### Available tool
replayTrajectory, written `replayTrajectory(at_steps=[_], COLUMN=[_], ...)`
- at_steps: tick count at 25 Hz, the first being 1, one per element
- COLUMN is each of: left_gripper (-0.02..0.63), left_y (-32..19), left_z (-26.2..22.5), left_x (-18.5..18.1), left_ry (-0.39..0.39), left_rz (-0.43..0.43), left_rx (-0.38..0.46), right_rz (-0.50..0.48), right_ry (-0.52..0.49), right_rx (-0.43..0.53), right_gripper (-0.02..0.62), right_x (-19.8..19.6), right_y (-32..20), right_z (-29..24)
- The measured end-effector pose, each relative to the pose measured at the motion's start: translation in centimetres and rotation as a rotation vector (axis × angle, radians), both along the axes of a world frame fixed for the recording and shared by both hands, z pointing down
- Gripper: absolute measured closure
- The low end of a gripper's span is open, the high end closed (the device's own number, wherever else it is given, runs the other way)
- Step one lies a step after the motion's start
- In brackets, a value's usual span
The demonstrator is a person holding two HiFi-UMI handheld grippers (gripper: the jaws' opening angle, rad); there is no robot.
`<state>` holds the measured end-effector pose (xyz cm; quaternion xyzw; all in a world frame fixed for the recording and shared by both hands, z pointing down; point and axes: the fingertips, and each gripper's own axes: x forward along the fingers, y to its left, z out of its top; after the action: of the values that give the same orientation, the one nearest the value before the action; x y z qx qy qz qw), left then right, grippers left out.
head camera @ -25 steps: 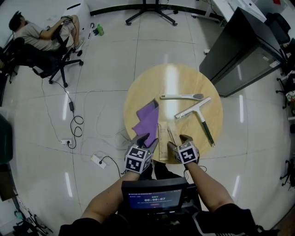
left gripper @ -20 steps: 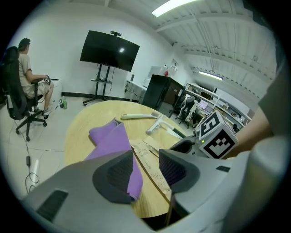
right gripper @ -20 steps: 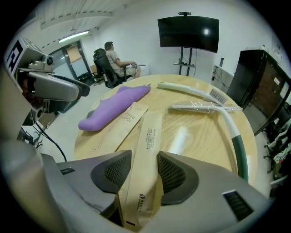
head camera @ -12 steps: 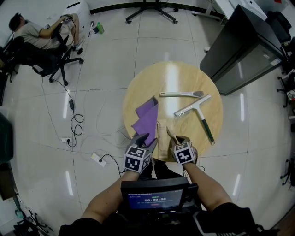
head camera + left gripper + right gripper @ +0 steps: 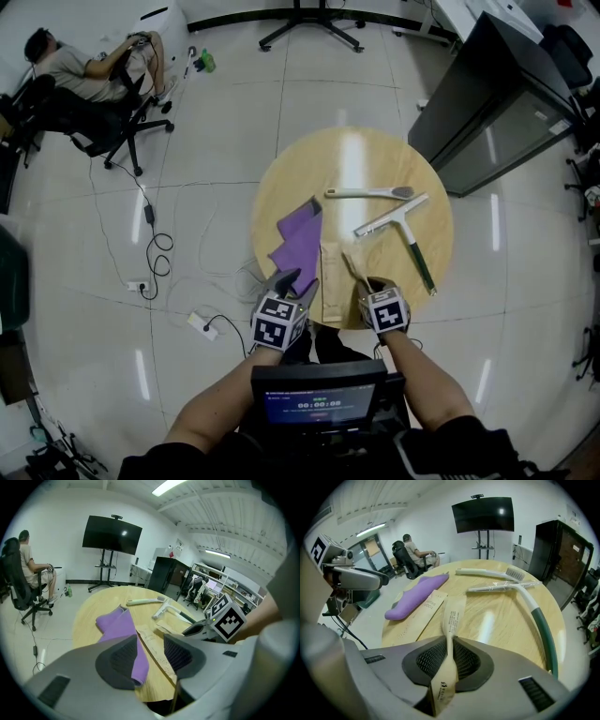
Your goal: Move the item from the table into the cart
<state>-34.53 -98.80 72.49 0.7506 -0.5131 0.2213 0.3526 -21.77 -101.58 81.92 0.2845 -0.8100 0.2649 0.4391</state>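
On the round wooden table (image 5: 375,159) lie a purple cloth (image 5: 300,239), a flat tan paper packet (image 5: 331,277), a long-handled brush (image 5: 368,194) and a squeegee (image 5: 403,230). At the near edge my right gripper (image 5: 368,284) is shut on a second, narrow tan paper packet (image 5: 452,616). Its jaws have just been closing, and the packet is pinched edge-on between the pads (image 5: 449,660). My left gripper (image 5: 292,281) stands open beside it, over the table's near edge. Nothing is between its pads (image 5: 150,656). The cloth (image 5: 119,627) and the flat packet (image 5: 152,644) lie just beyond it.
A person sits on an office chair (image 5: 84,70) at the far left. Cables and a power strip (image 5: 197,325) lie on the floor left of the table. A black cabinet (image 5: 497,94) stands at the far right. A screen device (image 5: 319,403) sits at my chest.
The right gripper's jaws have closed onto the narrow paper packet, which now stands pinched on edge between them. The left gripper has stayed where it was.
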Motion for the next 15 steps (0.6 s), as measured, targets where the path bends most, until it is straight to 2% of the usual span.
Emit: replayTrajectory(at_steps=[4, 9, 15], left_gripper=[0.413, 0.414, 0.439], left_y=[0.3, 0.7, 1.1], left_z=[-2.3, -6.8, -14.6], left_x=[1.2, 1.7, 1.8], left_ry=[0.022, -0.042, -0.024], left_rz=[-0.001, 0.024, -0.002], left_rx=[0.032, 0.095, 0.255], right_rz=[-0.006, 0.027, 0.080], right_ry=[-0.018, -0.097, -0.263], right_rx=[0.061, 0.142, 0.262], right_gripper=[0.569, 0.569, 0.568], right_x=[1.2, 0.7, -0.2], right_y=[-0.4, -0.5, 0.0], right_z=[-2.8, -9.0, -19.5])
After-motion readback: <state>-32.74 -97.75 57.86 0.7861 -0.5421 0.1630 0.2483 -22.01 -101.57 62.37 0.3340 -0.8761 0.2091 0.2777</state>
